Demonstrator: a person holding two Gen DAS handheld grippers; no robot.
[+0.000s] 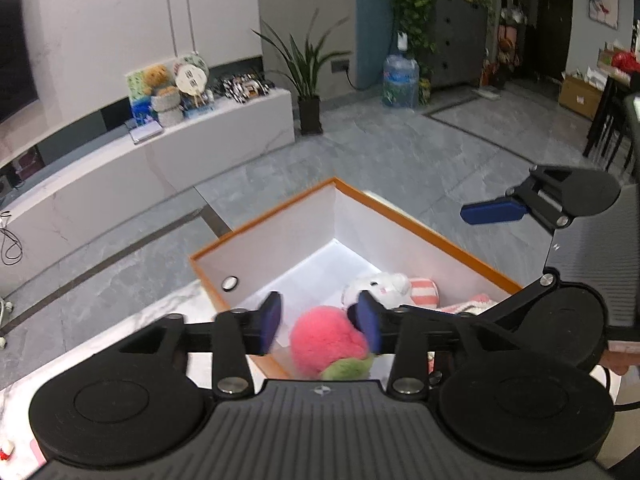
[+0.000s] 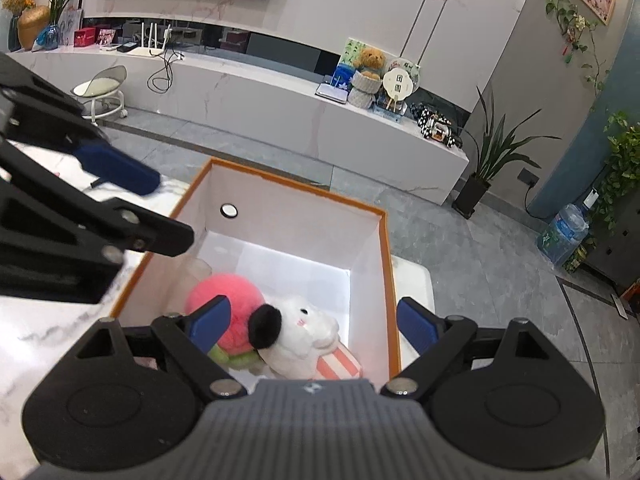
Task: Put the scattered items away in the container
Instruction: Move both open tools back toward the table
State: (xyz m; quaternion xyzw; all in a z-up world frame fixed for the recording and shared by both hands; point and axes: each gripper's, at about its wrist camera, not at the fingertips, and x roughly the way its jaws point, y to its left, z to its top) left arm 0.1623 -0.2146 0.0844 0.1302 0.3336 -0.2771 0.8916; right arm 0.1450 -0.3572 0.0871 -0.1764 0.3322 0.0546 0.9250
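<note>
- The pink plush (image 2: pixel 226 300) and white plush (image 2: pixel 304 332) lie inside the orange-rimmed box (image 2: pixel 386 240).
- The left gripper (image 1: pixel 320 322) hovers with fingers spread, seemingly empty; the right gripper (image 2: pixel 312 326) is spread wide too.
- Best lift both clear without snagging the rim.
- The box sits on a marble tabletop (image 2: pixel 52 344), with grey floor tiles (image 2: pixel 500 280) beyond.

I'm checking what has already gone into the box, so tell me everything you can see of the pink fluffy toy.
The pink fluffy toy is a round ball of bright pink plush with a fuzzy green part at its lower end, rather like a soft strawberry or peach. It lies inside the orange-rimmed box, on the white floor near the left wall. The white plush animal presses against its right side. Both grippers are open above it; neither holds it. Its underside is hidden.
</note>
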